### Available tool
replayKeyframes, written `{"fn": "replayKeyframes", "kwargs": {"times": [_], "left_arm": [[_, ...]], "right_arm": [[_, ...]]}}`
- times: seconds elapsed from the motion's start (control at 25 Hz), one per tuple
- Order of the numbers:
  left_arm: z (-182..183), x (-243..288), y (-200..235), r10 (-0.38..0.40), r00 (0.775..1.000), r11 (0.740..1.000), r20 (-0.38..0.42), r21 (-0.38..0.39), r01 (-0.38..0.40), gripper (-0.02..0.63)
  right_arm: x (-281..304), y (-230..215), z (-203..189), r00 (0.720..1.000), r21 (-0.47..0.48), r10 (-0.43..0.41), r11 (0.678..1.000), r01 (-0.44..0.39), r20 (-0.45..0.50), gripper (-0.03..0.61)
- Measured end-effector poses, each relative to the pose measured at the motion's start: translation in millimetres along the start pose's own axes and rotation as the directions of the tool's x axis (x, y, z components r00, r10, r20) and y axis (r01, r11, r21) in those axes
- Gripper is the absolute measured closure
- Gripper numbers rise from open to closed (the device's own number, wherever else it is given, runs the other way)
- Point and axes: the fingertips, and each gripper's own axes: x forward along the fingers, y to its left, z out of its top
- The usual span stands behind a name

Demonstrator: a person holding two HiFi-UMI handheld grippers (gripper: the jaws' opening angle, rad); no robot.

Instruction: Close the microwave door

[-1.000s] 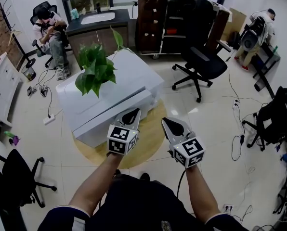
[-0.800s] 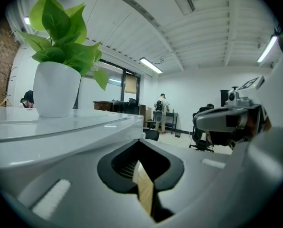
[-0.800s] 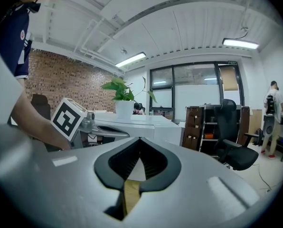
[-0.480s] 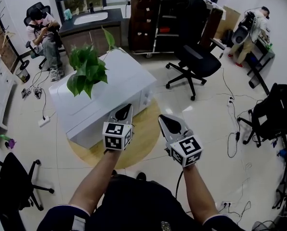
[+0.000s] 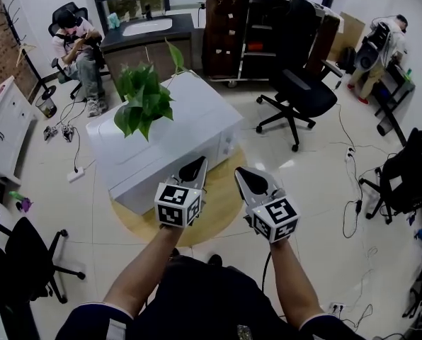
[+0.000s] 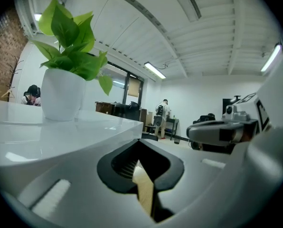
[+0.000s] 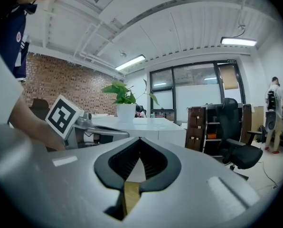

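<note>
The microwave door [image 5: 149, 178] lay flush with the white microwave [image 5: 197, 115] on its round wooden mat [image 5: 221, 202]. A second before it had stood ajar, so the closing looked done. The left gripper [image 5: 195, 167] hung just beside it and the right gripper [image 5: 243, 178] apart, both pinched together and empty. Only the head view showed the door's face; the left gripper view gave just the top and the plant pot [image 6: 61, 96].

- Low in the head view, a dark navy top [image 5: 197, 296] with short sleeves [image 5: 106, 323] that have a pale stripe at the cuffs.
- The left gripper [image 5: 195, 167] and right gripper [image 5: 246, 180] have grey shells and black ribbed jaws.
- Each carries a white cube [image 5: 177, 205] with black square markers.
- A thin black cable [image 5: 265, 269] hangs below the right gripper.
</note>
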Motion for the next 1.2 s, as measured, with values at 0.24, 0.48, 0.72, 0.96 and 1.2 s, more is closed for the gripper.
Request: {"fn": "replayKeyframes", "kwargs": {"times": [0.24,0.48,0.72,0.96,1.2], "left_arm": [[8.8,-29.5,-39.2,-0.152,0.988,0.988,0.029,-0.008,0.153,0.603],[17.9,-41.7,-55.8,-0.212,0.976,0.977,0.051,0.038,0.210,0.603],[25.2,-45.4,-60.9,-0.217,0.974,0.976,0.067,0.044,0.214,0.603],[26.7,-45.9,-65.7,-0.218,0.973,0.975,0.069,0.046,0.216,0.603],[26.1,-47.3,-67.5,-0.217,0.974,0.975,0.063,0.054,0.214,0.603]], "right_arm": [[6.8,17.0,10.6,0.997,0.012,0.060,0.998,-0.061,0.038,0.575],[7.3,28.2,20.9,0.993,0.013,0.095,0.995,-0.096,0.064,0.577],[0.2,26.3,28.5,0.994,0.003,0.086,0.996,-0.087,0.071,0.577],[-7.1,24.1,30.1,0.994,0.004,0.072,0.997,-0.072,0.083,0.577],[-9.1,25.4,25.6,0.994,0.005,0.079,0.997,-0.080,0.072,0.577]]}}
